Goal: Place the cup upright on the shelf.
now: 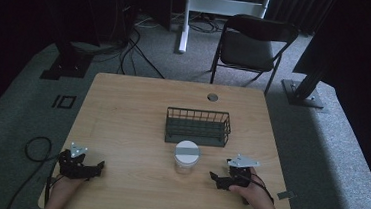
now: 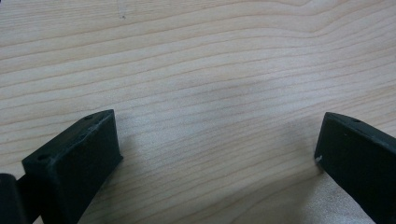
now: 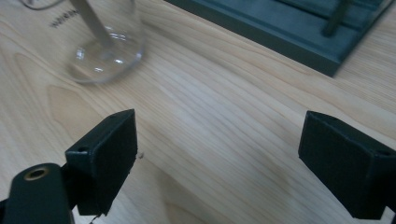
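**A:** What lies closest to the camera?

**B:** In the high view, two forearms come in from the bottom edge. Each hand holds a black two-jaw gripper low over a light wooden table (image 1: pixel 123 109). The left gripper (image 1: pixel 99 166) is at the near left part of the table. The right gripper (image 1: pixel 214 177) is at the near right.

**A:** Are the grippers holding anything?

**B:** No. In the left gripper view, the left gripper (image 2: pixel 217 140) has its jaws spread wide, with bare wood grain between them. In the right gripper view, the right gripper (image 3: pixel 217 140) is also spread wide and grips nothing; bare table shows between its jaws.

**A:** What is nearest to them?

**B:** A clear jar (image 1: pixel 186 157) with a pale grey lid stands upright on the table, between the two grippers and nearer the right one. It is just beside the right gripper, not touching it. In the right gripper view the jar (image 3: pixel 105 42) sits ahead of the jaws toward the upper left, its glass base resting on the wood.

**A:** And beyond the jar?

**B:** Just behind it stands a dark wire basket (image 1: pixel 197 127), near the middle of the table. In the right gripper view, the solid base of the basket (image 3: pixel 289 28) crosses the upper right. Farther off, on the grey carpet past the table, stands a dark folding chair (image 1: pixel 250 47).
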Demonstrator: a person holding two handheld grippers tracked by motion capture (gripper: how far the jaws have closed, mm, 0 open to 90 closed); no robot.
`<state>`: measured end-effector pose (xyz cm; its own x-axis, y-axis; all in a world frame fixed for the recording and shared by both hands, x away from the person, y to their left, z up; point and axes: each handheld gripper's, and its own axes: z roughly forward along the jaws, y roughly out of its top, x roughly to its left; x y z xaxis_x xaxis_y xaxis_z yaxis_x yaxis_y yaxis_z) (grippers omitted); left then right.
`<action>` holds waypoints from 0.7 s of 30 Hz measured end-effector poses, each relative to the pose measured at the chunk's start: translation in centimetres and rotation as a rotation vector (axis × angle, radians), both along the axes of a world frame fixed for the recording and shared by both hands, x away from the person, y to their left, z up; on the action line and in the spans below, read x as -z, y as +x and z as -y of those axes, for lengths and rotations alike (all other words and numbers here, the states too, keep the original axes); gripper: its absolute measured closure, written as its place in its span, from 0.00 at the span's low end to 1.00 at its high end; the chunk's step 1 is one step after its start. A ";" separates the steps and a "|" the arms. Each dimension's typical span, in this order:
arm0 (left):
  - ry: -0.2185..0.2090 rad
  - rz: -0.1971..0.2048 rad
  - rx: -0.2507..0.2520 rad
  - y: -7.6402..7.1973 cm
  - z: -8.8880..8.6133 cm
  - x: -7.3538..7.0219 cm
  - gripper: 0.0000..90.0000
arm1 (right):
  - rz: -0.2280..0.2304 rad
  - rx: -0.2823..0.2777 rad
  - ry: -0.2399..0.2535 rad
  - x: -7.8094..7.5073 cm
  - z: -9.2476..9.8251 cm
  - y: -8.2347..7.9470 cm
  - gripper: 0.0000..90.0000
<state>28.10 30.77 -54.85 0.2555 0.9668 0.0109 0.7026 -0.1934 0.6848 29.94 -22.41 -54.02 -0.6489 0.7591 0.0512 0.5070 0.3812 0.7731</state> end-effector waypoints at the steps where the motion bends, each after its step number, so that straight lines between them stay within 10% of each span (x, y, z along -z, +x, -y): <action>1: 0.000 0.000 0.000 0.0 0.0 0.0 0.00 | 0.003 -0.001 0.003 0.0 -0.2 0.0 0.13; 21: 0.000 0.000 0.000 0.0 0.0 0.0 0.00 | 0.045 -0.126 0.070 -0.5 -3.9 -0.4 0.13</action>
<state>28.10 30.76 -54.85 0.2551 0.9668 0.0108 0.7028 -0.1931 0.6847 29.51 -18.48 -53.52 -0.7419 0.6668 0.0703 0.4229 0.3840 0.8208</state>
